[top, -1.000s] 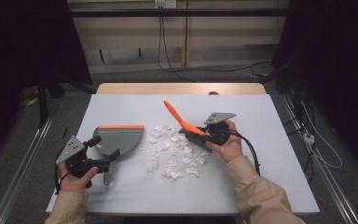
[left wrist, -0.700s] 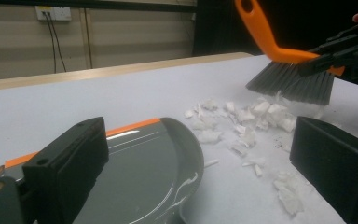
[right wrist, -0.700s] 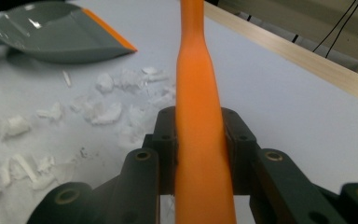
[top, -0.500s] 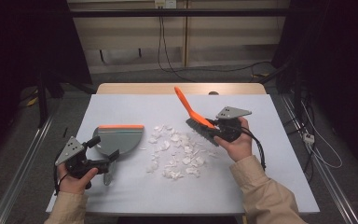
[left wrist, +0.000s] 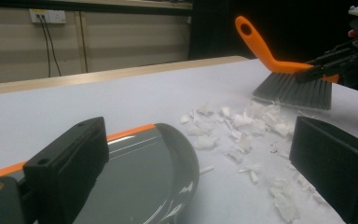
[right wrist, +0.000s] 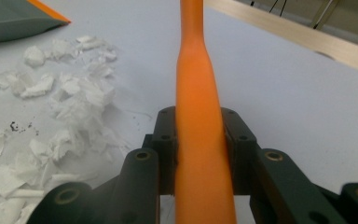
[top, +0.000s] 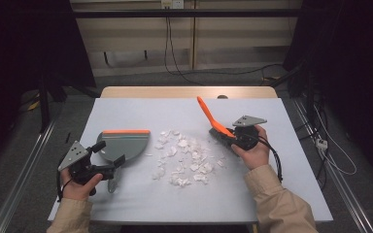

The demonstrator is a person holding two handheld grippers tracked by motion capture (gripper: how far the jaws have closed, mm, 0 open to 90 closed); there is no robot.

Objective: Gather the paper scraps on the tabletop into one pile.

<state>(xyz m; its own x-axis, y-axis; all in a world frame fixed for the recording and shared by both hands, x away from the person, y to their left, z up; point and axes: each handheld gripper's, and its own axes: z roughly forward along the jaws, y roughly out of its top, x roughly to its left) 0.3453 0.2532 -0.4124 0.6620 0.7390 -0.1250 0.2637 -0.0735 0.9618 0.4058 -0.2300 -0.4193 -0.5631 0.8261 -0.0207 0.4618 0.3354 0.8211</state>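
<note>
Right tool (right wrist: 198, 154) clamps brush (right wrist: 196, 107); high view shows dustpan (top: 124, 145).

The pale grey table (top: 291, 194) carries a grey dustpan (top: 126, 145) — and scattered white paper scraps (top: 184, 162) beside it.

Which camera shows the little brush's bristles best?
The left gripper view: the brush shows its grey bristles side-on. The high view shows it small; the right gripper view shows just its orange handle.
</note>
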